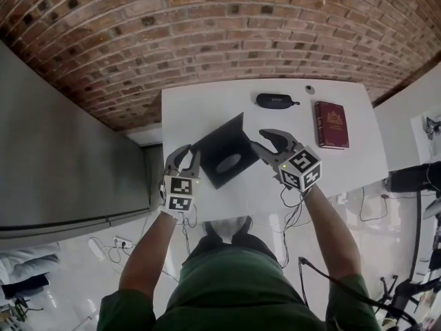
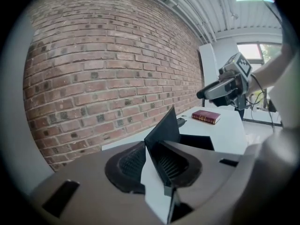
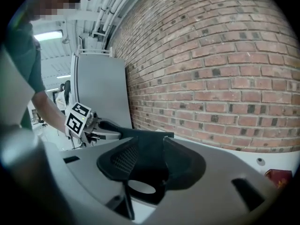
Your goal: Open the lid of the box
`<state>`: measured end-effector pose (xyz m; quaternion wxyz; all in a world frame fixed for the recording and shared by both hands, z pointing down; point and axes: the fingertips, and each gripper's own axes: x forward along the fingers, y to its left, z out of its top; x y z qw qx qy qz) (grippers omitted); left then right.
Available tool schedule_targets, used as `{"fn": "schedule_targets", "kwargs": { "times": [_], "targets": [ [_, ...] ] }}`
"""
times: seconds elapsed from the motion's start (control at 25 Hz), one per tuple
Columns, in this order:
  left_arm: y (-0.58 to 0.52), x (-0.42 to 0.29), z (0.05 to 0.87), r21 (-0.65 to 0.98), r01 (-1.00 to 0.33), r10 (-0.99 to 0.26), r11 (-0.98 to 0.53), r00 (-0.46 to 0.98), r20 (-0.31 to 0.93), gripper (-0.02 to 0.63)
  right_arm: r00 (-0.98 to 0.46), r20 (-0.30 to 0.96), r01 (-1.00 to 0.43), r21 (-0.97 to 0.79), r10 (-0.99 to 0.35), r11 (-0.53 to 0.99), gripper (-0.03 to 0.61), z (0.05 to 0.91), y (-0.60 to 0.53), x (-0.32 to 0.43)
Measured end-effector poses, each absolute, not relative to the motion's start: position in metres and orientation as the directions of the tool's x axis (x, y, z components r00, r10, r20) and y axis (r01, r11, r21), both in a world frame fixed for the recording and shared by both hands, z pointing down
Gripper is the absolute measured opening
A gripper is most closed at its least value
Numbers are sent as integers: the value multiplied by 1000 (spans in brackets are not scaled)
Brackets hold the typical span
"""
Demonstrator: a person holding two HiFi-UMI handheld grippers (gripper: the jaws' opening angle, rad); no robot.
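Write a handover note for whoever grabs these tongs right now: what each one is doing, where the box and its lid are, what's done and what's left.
Left tongs: shut on the left edge of the black box, steadying it on the white table.
Right tongs: jaws apart, with the right edge of the lid between them. I can't tell whether the pads press on it.
Done: the lid is up, standing tilted above the box.
Left: probably swing the lid fully back, then release both tongs.
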<state>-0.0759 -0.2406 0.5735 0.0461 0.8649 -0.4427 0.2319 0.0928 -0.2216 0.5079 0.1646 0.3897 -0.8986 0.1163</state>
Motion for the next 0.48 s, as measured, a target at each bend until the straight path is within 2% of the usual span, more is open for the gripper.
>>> {"fn": "schedule_targets", "kwargs": {
  "times": [0.48],
  "targets": [
    [-272,-92,587,-51,-786,-715,-616,530,457,109,-593,348,-787,-61,-726,614,163,477,-212,91]
  ]
}}
